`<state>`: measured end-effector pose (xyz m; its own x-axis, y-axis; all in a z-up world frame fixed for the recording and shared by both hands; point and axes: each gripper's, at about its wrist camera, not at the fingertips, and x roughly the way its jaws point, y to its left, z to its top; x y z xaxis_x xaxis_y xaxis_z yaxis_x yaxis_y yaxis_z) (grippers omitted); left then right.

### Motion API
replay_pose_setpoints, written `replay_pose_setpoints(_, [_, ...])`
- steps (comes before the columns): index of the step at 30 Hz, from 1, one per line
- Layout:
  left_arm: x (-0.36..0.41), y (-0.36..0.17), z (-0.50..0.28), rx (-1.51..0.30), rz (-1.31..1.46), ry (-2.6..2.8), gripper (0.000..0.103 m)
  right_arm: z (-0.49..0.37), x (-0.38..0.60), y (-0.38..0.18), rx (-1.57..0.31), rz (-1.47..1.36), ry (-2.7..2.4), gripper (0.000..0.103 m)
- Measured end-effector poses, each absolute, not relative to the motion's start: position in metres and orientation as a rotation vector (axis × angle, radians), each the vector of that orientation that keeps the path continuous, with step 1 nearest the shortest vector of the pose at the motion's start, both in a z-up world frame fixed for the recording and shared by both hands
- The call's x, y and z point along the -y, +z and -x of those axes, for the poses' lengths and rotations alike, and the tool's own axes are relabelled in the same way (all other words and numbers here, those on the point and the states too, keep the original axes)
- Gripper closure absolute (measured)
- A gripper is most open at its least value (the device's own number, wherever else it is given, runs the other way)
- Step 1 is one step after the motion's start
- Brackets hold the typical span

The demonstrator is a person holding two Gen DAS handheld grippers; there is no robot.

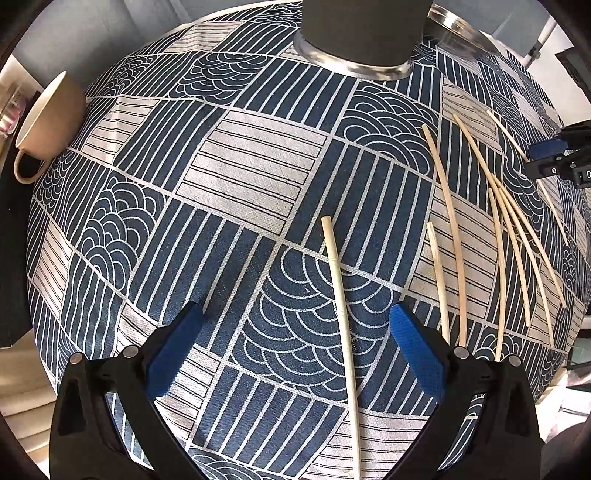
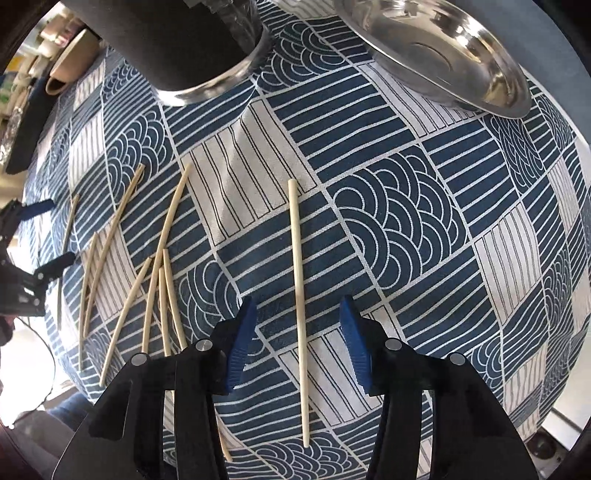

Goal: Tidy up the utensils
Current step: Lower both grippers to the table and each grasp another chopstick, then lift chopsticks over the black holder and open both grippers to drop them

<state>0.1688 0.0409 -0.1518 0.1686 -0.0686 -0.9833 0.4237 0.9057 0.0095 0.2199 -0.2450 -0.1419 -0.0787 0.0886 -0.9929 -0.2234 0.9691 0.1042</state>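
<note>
A pale chopstick (image 1: 340,295) lies on the blue patterned tablecloth (image 1: 240,166) between the fingers of my left gripper (image 1: 295,308), nearer the right finger; the jaws stand wide open and clear of it. Another pale chopstick (image 2: 297,258) lies straight between the fingers of my right gripper (image 2: 298,301). Its blue pads stand on either side without touching it. Several thinner bamboo chopsticks (image 1: 498,229) lie scattered between the two grippers, seen again as a loose pile (image 2: 159,258) in the right wrist view. Both grippers point down at the cloth.
A dark cylindrical holder with a metal rim (image 1: 362,33) (image 2: 184,48) stands at the far side. A steel bowl (image 2: 443,55) sits to its right. A beige cup (image 1: 51,118) lies on its side at the far left edge.
</note>
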Motion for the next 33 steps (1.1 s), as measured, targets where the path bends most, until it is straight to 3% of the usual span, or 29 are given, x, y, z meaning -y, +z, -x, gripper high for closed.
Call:
replay_pose_setpoints(5, [-0.041,-0.155,-0.17,-1.343,-0.3,-0.354,0.007,-0.219,0.227,-0.144,-1.621,0.191,0.254,0.069])
replay_pose_setpoints(8, [-0.046,-0.147,-0.163,-1.347,-0.305,-0.361,0.021,-0.22,0.227,-0.145,-1.628,0.191,0.252,0.08])
replay_pose_setpoints(10, [-0.054,-0.142,-0.163,-1.352,-0.306,-0.368,0.045,-0.22,0.232,-0.145,-1.639,0.201,0.257,0.095])
replay_pose_setpoints(11, [-0.058,-0.139,-0.163,-1.357,-0.307,-0.371,0.053,-0.221,0.236,-0.146,-1.644,0.209,0.261,0.096])
replay_pose_setpoints(13, [-0.065,-0.136,-0.163,-1.373,-0.301,-0.376,0.09,-0.22,0.237,-0.147,-1.645,0.235,0.265,0.097])
replay_pose_setpoints(14, [-0.069,-0.136,-0.164,-1.39,-0.286,-0.386,0.095,-0.219,0.236,-0.148,-1.646,0.237,0.263,0.098])
replay_pose_setpoints(22, [-0.078,-0.135,-0.158,-1.425,-0.259,-0.381,0.098,-0.197,0.26,-0.139,-1.653,0.036,0.31,0.099])
replay_pose_setpoints(33, [-0.088,-0.087,-0.152,-1.348,-0.174,-0.354,0.098,-0.164,0.269,-0.074,-1.467,-0.111,0.416,0.099])
